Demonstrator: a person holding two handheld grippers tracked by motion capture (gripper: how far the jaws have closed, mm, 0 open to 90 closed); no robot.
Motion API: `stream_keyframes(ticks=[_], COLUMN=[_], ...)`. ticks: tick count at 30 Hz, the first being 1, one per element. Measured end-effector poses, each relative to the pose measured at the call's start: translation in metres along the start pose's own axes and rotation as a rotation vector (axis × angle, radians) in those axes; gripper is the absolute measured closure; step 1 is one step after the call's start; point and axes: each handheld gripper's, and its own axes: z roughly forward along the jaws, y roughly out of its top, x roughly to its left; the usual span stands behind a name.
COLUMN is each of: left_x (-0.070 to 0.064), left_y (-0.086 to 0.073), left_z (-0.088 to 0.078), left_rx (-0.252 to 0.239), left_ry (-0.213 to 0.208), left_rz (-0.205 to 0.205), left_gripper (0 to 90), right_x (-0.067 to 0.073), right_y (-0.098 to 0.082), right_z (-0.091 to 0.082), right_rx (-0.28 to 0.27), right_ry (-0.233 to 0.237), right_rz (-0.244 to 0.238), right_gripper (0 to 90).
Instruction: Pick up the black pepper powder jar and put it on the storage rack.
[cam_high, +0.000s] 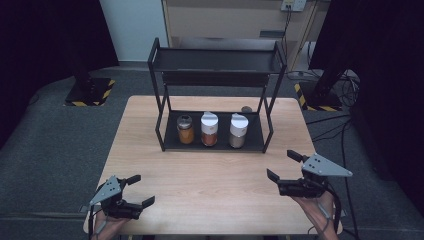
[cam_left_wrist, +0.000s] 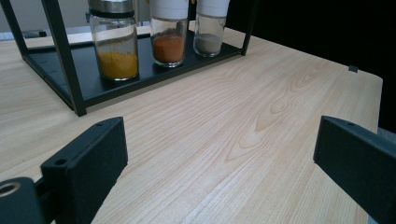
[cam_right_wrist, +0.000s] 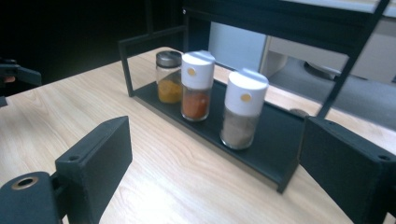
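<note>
A black two-tier metal rack (cam_high: 159, 125) stands at the back middle of the wooden table (cam_high: 210, 170). On its bottom shelf stand three spice jars: a steel-capped jar of yellow powder (cam_high: 185, 129) (cam_left_wrist: 115, 44) (cam_right_wrist: 169, 77), a white-capped jar of red powder (cam_high: 209, 129) (cam_left_wrist: 169, 35) (cam_right_wrist: 196, 86), and a white-capped jar of grey powder (cam_high: 238, 130) (cam_left_wrist: 210, 28) (cam_right_wrist: 243, 109). My left gripper (cam_high: 140, 190) (cam_left_wrist: 219, 158) rests open near the front left corner, with nothing between its jaws. My right gripper (cam_high: 283, 164) (cam_right_wrist: 215, 163) hovers open at the front right, pointing toward the jars, empty.
The rack's upper shelf (cam_high: 215, 61) holds nothing. A small dark round object (cam_high: 246, 109) lies on the table behind the rack. Bare wood stretches between the grippers and the rack. Black stands with hazard-striped bases (cam_high: 90, 92) sit on the floor at both sides.
</note>
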Motion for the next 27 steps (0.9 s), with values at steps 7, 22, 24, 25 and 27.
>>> stream_keyframes(ticks=[7, 22, 24, 25, 27], left_x=[0.0, 0.0, 0.0, 0.0, 0.0], left_y=[0.0, -0.001, -0.001, -0.001, -0.001], left_z=[-0.001, -0.002, -0.002, -0.002, -0.002], left_rx=[-0.004, -0.012, -0.011, -0.011, -0.012], left_ry=[0.003, 0.008, 0.008, 0.008, 0.008], left_rz=[-0.003, -0.008, -0.006, -0.006, -0.007], left_gripper=[2.0, 1.9, 1.9, 1.9, 1.9], right_x=[-0.002, 0.0, 0.001, 0.002, 0.002], right_y=[-0.023, -0.059, -0.063, -0.065, -0.069], right_z=[-0.016, -0.025, -0.024, -0.023, -0.022], right_rx=[0.004, 0.04, 0.045, 0.047, 0.05], right_ry=[-0.04, -0.069, -0.068, -0.069, -0.067], right_rz=[0.037, 0.098, 0.102, 0.102, 0.102], right_gripper=[9.6, 9.6, 9.6, 9.6, 9.6])
